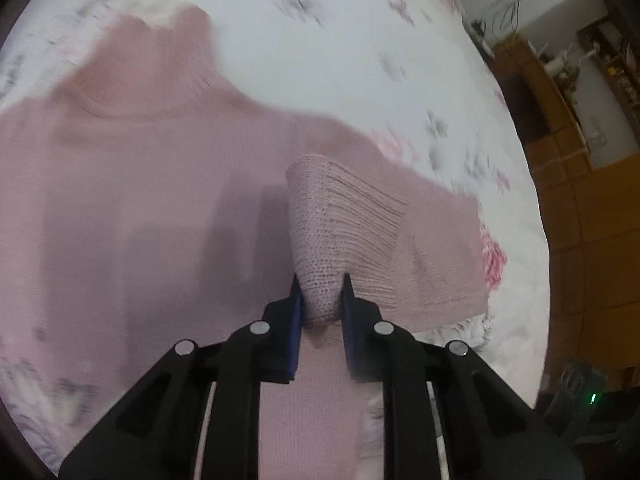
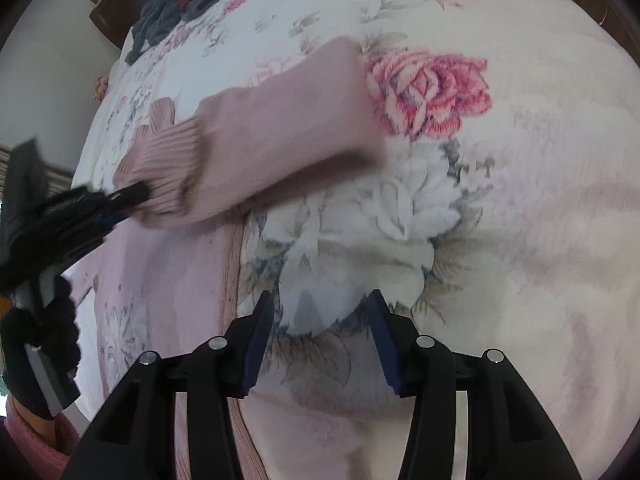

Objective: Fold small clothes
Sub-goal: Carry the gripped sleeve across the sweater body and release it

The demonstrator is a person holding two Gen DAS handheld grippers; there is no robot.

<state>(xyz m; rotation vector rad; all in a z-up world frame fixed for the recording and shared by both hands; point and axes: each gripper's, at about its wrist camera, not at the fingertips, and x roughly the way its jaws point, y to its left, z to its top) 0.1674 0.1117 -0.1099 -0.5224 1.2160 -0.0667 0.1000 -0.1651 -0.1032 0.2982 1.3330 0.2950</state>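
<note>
A pink knit sweater (image 1: 132,184) lies spread on a floral bedspread (image 1: 304,56), its turtleneck collar (image 1: 160,68) toward the far left. My left gripper (image 1: 320,292) is shut on the ribbed sleeve cuff (image 1: 336,224), lifted above the sweater's body. In the right wrist view the same sleeve (image 2: 280,132) stretches across the bedspread (image 2: 520,208) with the left gripper (image 2: 132,200) holding its cuff (image 2: 168,168) at the left. My right gripper (image 2: 320,312) hangs open over a white printed flower, beside the sweater's hem edge (image 2: 230,280), holding nothing.
A pile of grey and red clothes (image 2: 180,4) lies at the far end of the bed. Wooden furniture (image 1: 560,128) and the floor stand beyond the bed's right edge. A person's hand in a black glove (image 2: 36,344) with a pink sleeve holds the left tool.
</note>
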